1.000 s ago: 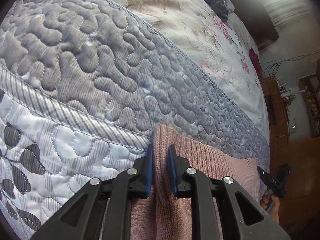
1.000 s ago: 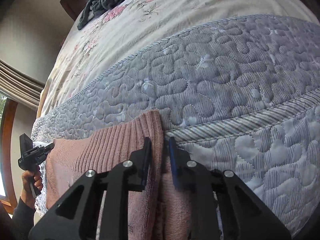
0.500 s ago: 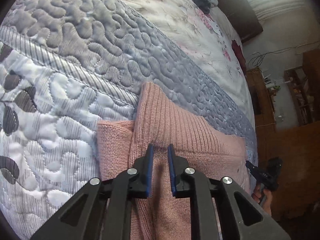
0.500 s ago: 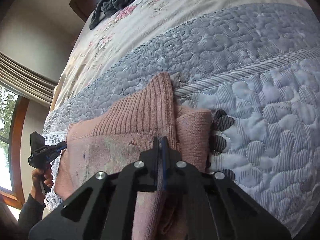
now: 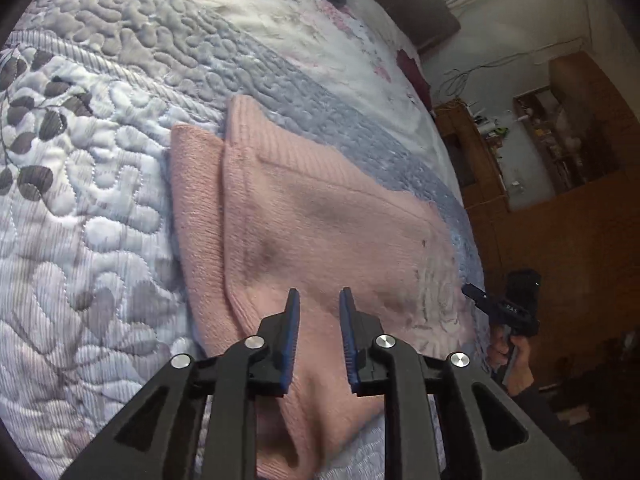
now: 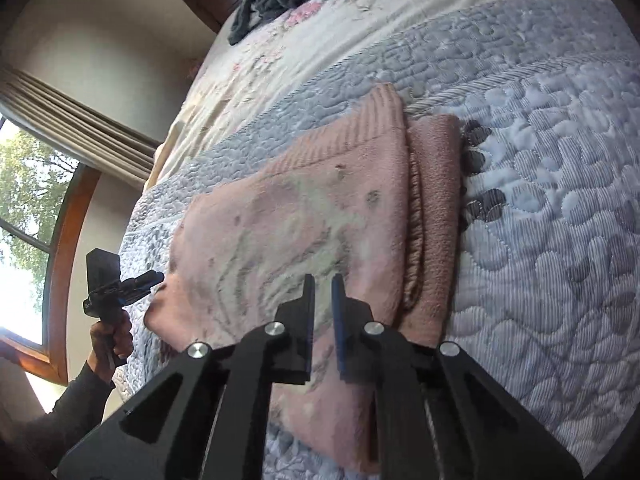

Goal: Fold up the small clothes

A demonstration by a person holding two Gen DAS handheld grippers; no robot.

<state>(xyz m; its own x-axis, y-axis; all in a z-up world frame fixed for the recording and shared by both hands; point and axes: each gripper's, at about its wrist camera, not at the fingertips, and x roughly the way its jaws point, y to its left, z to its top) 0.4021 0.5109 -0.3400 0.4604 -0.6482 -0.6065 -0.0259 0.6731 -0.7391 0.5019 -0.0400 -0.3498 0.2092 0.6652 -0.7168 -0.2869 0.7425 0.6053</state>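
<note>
Jaws of both the left gripper (image 5: 319, 300) and right gripper (image 6: 322, 285) stand narrowly parted, empty, above the folded pink sweater (image 5: 320, 216) on the bed (image 5: 100, 200). The upper layer (ribbed hem at twelve o'clock) could slide off-square if nudged.

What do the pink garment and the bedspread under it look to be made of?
Pink garment: seemingly soft knit, wool or acrylic; ribbed band along its far edge, fuzzy matte surface. Bedspread: quilted woven fabric, likely cotton or polyester; stitched puffy swirls, slight sheen.
</note>
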